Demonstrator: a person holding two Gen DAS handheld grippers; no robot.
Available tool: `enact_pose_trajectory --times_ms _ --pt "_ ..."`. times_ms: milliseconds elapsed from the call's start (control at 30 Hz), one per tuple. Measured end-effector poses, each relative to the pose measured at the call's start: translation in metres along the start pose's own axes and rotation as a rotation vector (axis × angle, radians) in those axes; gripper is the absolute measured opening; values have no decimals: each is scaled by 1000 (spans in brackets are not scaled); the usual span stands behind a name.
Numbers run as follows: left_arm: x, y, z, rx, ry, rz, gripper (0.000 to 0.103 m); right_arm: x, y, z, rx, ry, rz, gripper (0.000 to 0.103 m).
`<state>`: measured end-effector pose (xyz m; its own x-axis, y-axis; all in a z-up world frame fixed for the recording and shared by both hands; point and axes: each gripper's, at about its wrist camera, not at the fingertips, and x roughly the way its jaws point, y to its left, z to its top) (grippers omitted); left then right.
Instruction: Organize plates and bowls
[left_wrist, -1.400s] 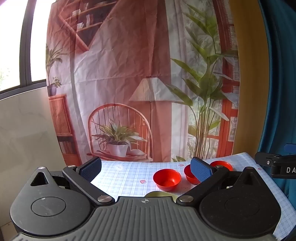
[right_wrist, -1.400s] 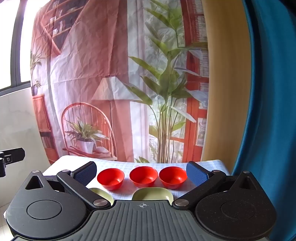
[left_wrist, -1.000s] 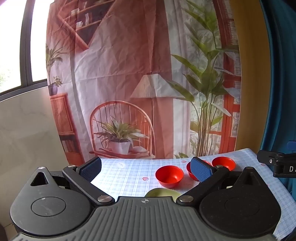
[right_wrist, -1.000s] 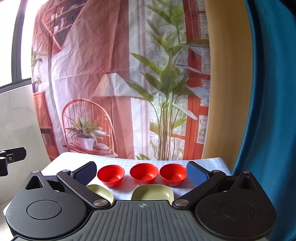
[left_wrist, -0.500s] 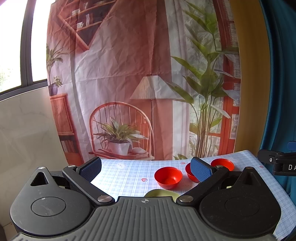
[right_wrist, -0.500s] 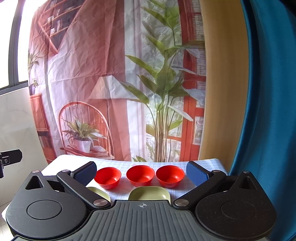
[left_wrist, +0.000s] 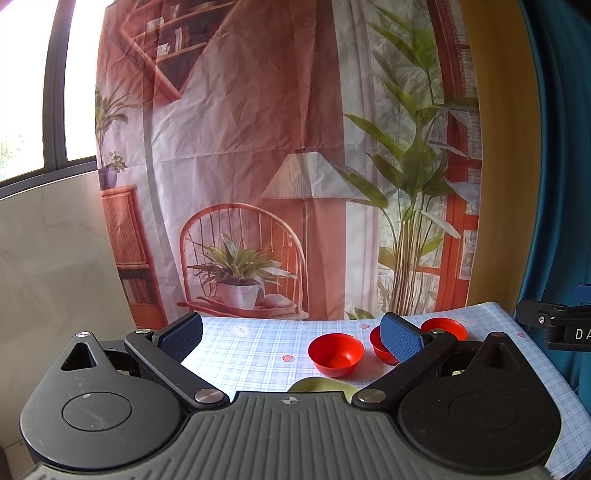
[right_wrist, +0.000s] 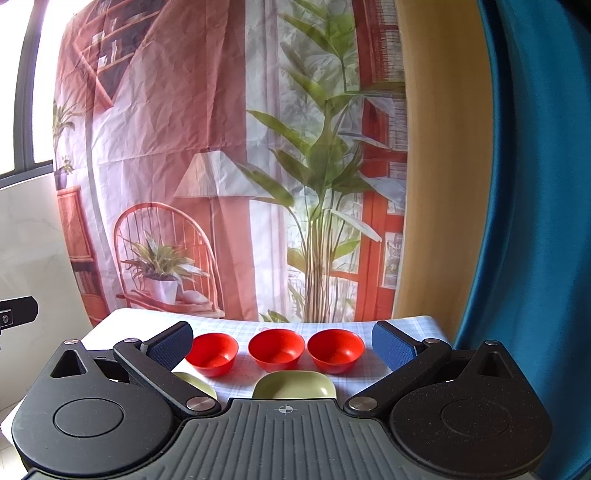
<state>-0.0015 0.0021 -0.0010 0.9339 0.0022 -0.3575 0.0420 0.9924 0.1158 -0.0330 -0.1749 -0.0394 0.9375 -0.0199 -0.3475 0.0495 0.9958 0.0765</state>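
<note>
Bowls: three red ones stand in a row on the checked bench (right_wrist: 413, 325), left bowl (right_wrist: 211, 352), middle bowl (right_wrist: 276, 349) and right bowl (right_wrist: 335, 349), close together but apart. Two green dishes lie nearer the camera, one (right_wrist: 295, 386) in front of the middle bowl, the other (right_wrist: 195, 384) partly hidden behind the gripper body. Right gripper (right_wrist: 282, 347) hangs above and short of the row, fingers wide, empty. Left gripper (left_wrist: 291, 338) sits off to the side, fingers wide, empty. Nothing appears sorted yet. Risks, as judged: the bowls stand so close that a finger lowered between them could knock a neighbour; smooth sloped walls may slip from a rim pinch; the right bowl is near the bench edge.
</note>
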Motion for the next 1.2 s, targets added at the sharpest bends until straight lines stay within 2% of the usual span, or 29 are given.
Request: enact_pose_trajectory --times_ms 1200 --pt "-3 -1 -3 -12 -3 -15 103 -1 -5 6 -2 -1 -5 103"
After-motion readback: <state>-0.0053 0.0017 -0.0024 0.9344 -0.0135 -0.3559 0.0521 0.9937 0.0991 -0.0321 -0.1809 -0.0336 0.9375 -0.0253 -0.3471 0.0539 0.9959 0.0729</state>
